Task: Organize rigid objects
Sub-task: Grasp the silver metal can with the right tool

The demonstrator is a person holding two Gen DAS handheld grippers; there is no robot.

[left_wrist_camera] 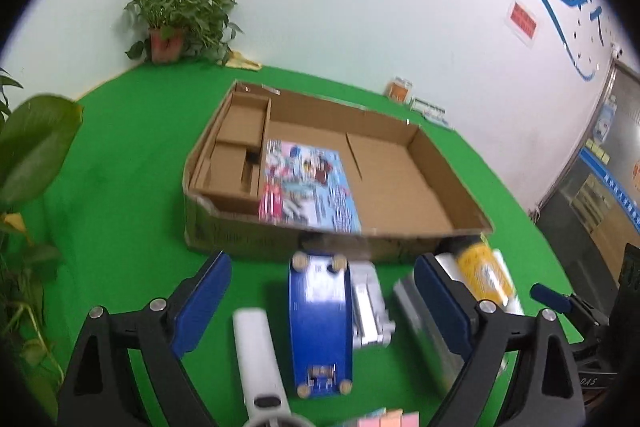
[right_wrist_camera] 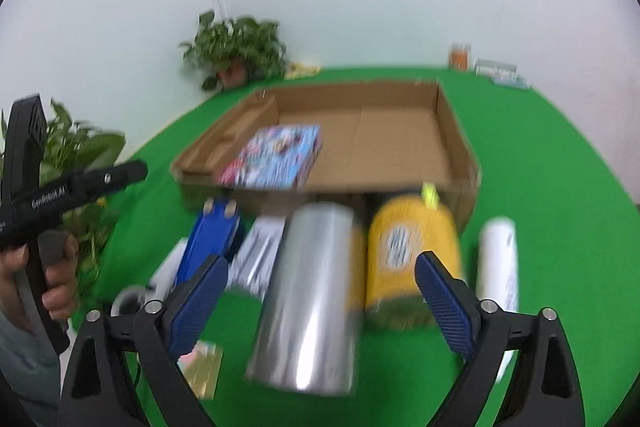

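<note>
Both grippers sat nearest the cams, jaws spread wide, nothing held: left gripper (left_wrist_camera: 322,301) hovered over a blue stapler-like tool (left_wrist_camera: 320,323), right gripper (right_wrist_camera: 322,301) over a silver roll (right_wrist_camera: 310,299). Other loose items lay on the green table (left_wrist_camera: 120,187) in front of the cardboard box (left_wrist_camera: 400,239): white tube (left_wrist_camera: 256,351) left of the blue tool, a small grey/white pack (left_wrist_camera: 368,307) touching its right side, a yellow can (right_wrist_camera: 412,251) beside the silver roll, white bottle (right_wrist_camera: 500,267) further right, pastel blocks (left_wrist_camera: 388,419) at the bottom edge of the left view. Box held only a colourful book (left_wrist_camera: 308,187), lying flat beside the divider section on the left; rest of the floor bare cardboard. Potted plant (left_wrist_camera: 176,15) stood in the far corner. Step, as I judge it: early stage, approach/pre-grasp w/ most items not yet boxed. Next move prob. needs one gripper lowered so the fingers straddle an item, then a close; the roll looked wide vs the jaw gap, so approx. centring matters, & round things may roll. Blur in the right view, so exact contact unclear.
</note>
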